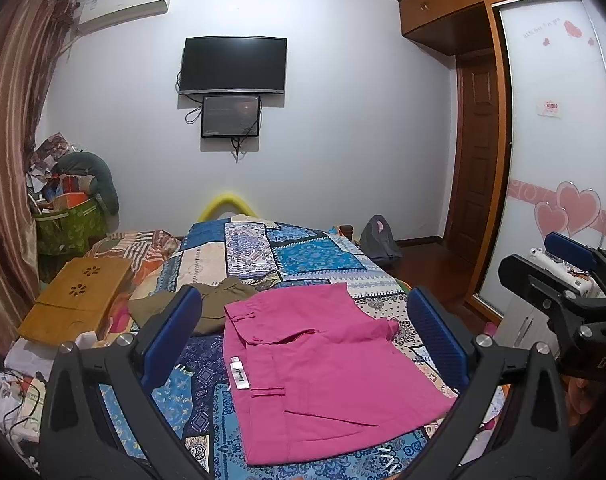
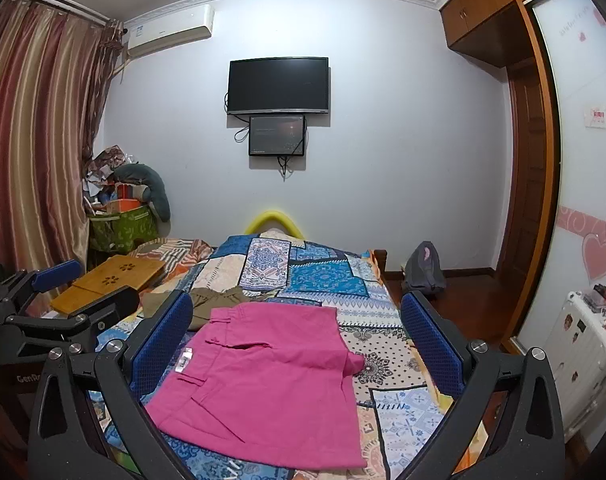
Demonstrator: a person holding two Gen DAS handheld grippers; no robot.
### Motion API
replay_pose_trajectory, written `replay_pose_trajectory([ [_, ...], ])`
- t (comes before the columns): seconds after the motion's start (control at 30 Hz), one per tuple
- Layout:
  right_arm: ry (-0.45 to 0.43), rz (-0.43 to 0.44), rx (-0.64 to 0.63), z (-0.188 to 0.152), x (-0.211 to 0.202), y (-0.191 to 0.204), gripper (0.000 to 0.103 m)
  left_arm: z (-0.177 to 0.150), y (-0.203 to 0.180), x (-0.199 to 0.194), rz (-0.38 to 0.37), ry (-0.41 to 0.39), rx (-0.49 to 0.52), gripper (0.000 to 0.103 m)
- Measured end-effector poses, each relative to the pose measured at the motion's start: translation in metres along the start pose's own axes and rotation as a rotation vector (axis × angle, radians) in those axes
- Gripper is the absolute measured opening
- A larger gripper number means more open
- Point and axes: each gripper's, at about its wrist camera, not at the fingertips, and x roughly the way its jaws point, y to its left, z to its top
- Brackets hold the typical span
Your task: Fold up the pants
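Observation:
Pink pants (image 1: 323, 368) lie folded into a compact rectangle on the patterned bedspread (image 1: 303, 256), waistband and white label to the left. They also show in the right wrist view (image 2: 271, 384). My left gripper (image 1: 303, 340) is open and empty, held above the pants with its blue pads either side. My right gripper (image 2: 295, 344) is open and empty too, above the pants. In the left wrist view the right gripper (image 1: 559, 276) shows at the right edge; in the right wrist view the left gripper (image 2: 63, 292) shows at the left edge.
An olive-brown garment (image 1: 207, 304) lies bunched just behind the pink pants. A wooden lap tray (image 1: 79, 300) rests on the bed's left side. A white suitcase (image 2: 583, 360) stands right of the bed, a grey backpack (image 2: 423, 272) on the floor beyond.

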Motion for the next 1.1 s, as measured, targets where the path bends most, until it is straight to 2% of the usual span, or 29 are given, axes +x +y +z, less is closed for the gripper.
replay_pose_trajectory([
  [0.27,0.01,-0.003,0.022,-0.002,0.01,-0.006,0.103,0.004,-0.001,0.011,0.014,0.006,0.007,0.103],
  [0.53,0.05,-0.021,0.019,-0.008,0.045,-0.026,0.103,0.013,0.003,0.048,0.031,0.046,0.057,0.103],
  [0.7,0.103,0.011,-0.002,-0.011,0.084,-0.043,0.103,0.02,0.01,0.094,0.051,0.106,0.124,0.103],
  [0.9,0.162,0.044,0.014,-0.009,0.142,-0.065,0.103,0.031,0.035,0.162,0.045,0.186,0.121,0.103],
  [1.1,0.208,0.063,0.001,-0.02,0.198,-0.074,0.103,0.021,0.066,0.237,0.059,0.29,0.091,0.103],
])
